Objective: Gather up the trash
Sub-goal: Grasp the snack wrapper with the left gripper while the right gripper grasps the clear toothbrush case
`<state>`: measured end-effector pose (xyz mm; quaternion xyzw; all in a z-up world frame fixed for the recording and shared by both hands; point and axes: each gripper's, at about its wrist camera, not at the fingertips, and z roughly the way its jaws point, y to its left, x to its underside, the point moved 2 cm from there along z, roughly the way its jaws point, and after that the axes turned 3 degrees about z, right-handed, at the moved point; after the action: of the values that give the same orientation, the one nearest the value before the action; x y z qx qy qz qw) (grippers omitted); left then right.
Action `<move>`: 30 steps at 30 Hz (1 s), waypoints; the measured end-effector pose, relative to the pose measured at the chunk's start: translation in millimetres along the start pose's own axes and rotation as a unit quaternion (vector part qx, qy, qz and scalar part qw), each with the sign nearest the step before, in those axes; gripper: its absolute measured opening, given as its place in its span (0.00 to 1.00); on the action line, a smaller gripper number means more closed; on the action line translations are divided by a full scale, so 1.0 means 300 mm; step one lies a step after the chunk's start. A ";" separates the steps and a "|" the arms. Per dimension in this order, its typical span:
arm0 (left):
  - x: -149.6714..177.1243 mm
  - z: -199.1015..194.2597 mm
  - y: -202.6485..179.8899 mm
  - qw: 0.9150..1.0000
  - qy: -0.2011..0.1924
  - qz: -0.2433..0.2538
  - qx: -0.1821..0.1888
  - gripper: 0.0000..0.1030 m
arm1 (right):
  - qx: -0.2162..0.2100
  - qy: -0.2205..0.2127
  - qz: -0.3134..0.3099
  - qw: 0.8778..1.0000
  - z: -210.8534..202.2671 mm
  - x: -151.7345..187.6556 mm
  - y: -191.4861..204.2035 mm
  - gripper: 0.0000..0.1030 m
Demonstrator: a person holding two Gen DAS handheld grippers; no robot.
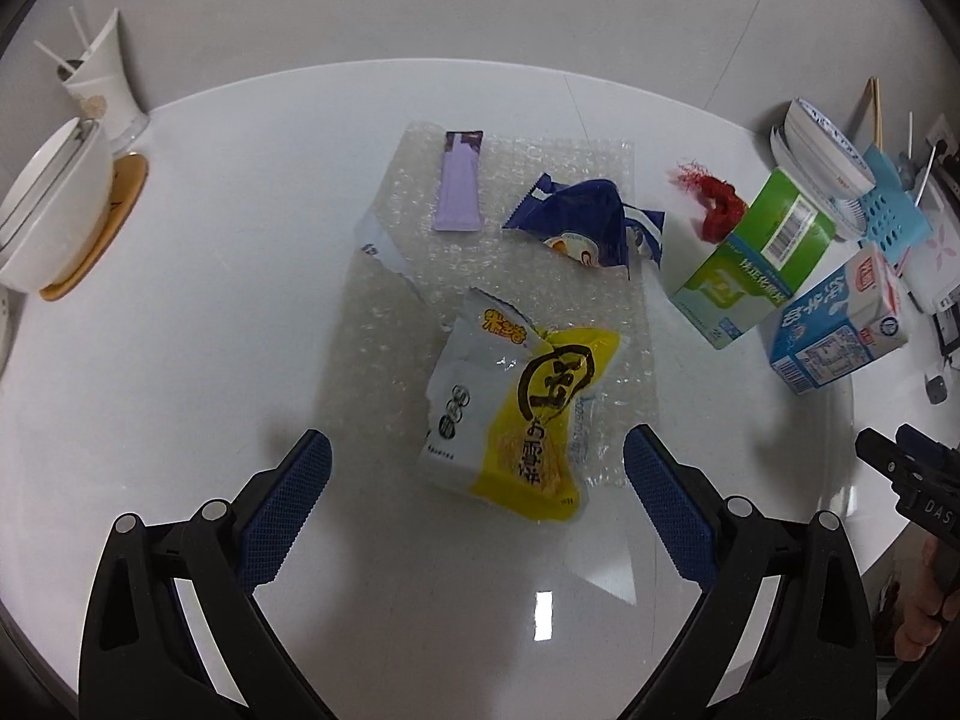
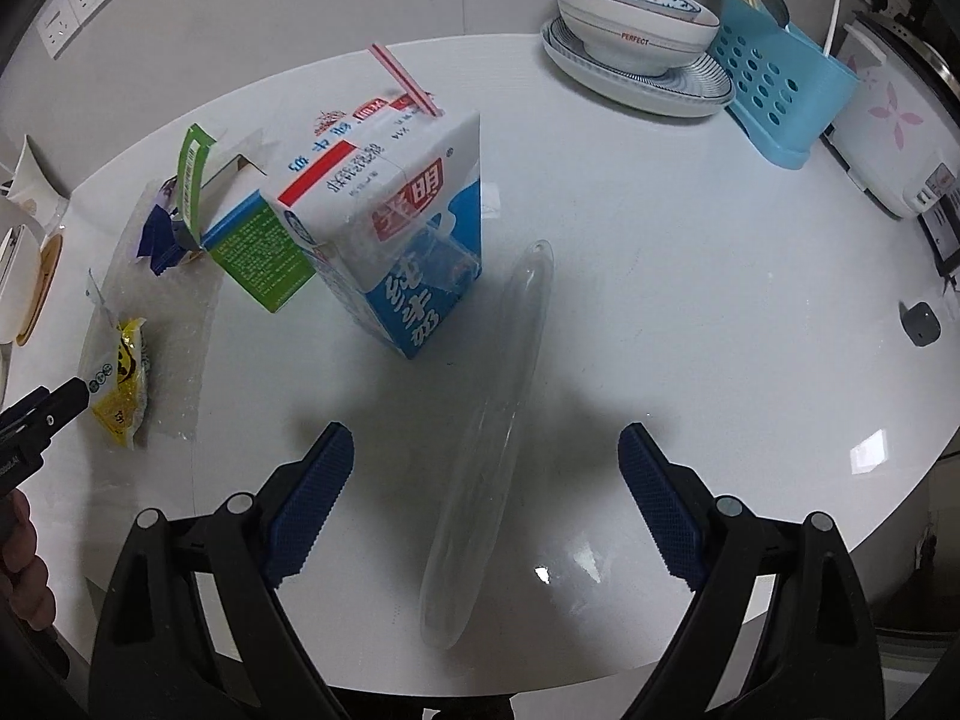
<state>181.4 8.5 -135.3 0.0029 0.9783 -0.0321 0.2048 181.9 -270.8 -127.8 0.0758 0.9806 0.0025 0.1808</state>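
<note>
On the white round table [image 1: 180, 312] a yellow and white snack wrapper [image 1: 510, 408] lies on a sheet of bubble wrap [image 1: 384, 324]. My left gripper [image 1: 477, 450] hovers over its near end, open, pads clear of it. Farther back on the sheet are a purple sachet [image 1: 459, 186] and a dark blue wrapper [image 1: 588, 222]. To the right are a red scrap [image 1: 714, 198], a green carton [image 1: 750, 258] and a blue milk carton [image 1: 840, 324]. My right gripper [image 2: 486, 444] is open astride a long clear plastic piece [image 2: 498, 372] without touching it, just before the blue milk carton [image 2: 390, 222] with its pink straw [image 2: 408, 84].
A patterned bowl on a plate [image 2: 636, 30], a blue utensil caddy [image 2: 780, 90] and a white flowered appliance [image 2: 894, 120] stand at the back right. At the far left are a white bowl on a wooden coaster [image 1: 54, 216] and a paper cup [image 1: 102, 84]. The table edge runs close below both grippers.
</note>
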 end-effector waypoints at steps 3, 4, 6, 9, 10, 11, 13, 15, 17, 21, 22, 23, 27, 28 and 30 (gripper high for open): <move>-0.017 0.049 -0.013 1.000 0.010 0.008 -0.002 0.92 | 0.004 0.009 0.003 1.000 0.029 -0.005 0.003 0.80; -0.021 0.065 -0.015 1.000 0.013 0.011 -0.003 0.92 | 0.006 0.012 0.003 1.000 0.039 -0.006 0.005 0.79; -0.023 0.097 -0.020 1.000 0.022 0.014 -0.003 0.90 | 0.007 0.019 0.000 1.000 0.062 -0.004 0.010 0.76; -0.026 0.132 -0.027 0.999 0.032 0.017 -0.006 0.87 | 0.007 0.038 0.005 0.999 0.103 0.003 0.008 0.67; -0.027 0.140 -0.030 0.999 0.034 0.019 -0.008 0.85 | 0.006 0.042 0.008 0.999 0.111 0.004 0.006 0.64; -0.027 0.146 -0.032 0.999 0.036 0.021 -0.011 0.84 | 0.007 0.045 0.011 0.999 0.120 0.006 0.004 0.63; -0.026 0.153 -0.039 0.999 0.038 0.025 -0.015 0.77 | 0.007 0.052 0.015 0.999 0.134 0.008 0.001 0.56; -0.029 0.153 -0.045 0.999 0.040 0.027 -0.017 0.69 | 0.006 0.059 0.015 0.998 0.144 0.009 0.003 0.52; -0.029 0.152 -0.052 0.999 0.042 0.027 -0.022 0.64 | 0.007 0.063 0.012 0.998 0.151 0.009 0.007 0.47; -0.030 0.148 -0.066 0.998 0.044 0.029 -0.022 0.44 | 0.012 0.063 0.014 0.998 0.159 0.010 0.003 0.41; -0.030 0.149 -0.070 0.998 0.045 0.028 -0.016 0.35 | 0.013 0.062 0.015 0.998 0.159 0.009 0.002 0.36; -0.032 0.149 -0.080 0.998 0.046 0.027 -0.014 0.32 | 0.013 0.061 0.016 0.998 0.158 0.007 0.002 0.32; -0.027 0.136 -0.085 0.999 0.041 0.026 -0.007 0.14 | 0.011 0.066 0.022 0.998 0.164 -0.006 -0.009 0.24; -0.027 0.134 -0.085 0.999 0.039 0.026 -0.006 0.14 | 0.009 0.066 0.022 0.998 0.164 -0.008 -0.012 0.24; -0.024 0.127 -0.086 0.999 0.035 0.025 -0.002 0.13 | 0.009 0.065 0.023 0.998 0.165 -0.013 -0.018 0.24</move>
<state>202.6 -19.5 -165.7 0.0277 0.9845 -0.0246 0.1714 202.4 -277.8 -172.7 0.0998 0.9882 0.0024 0.1159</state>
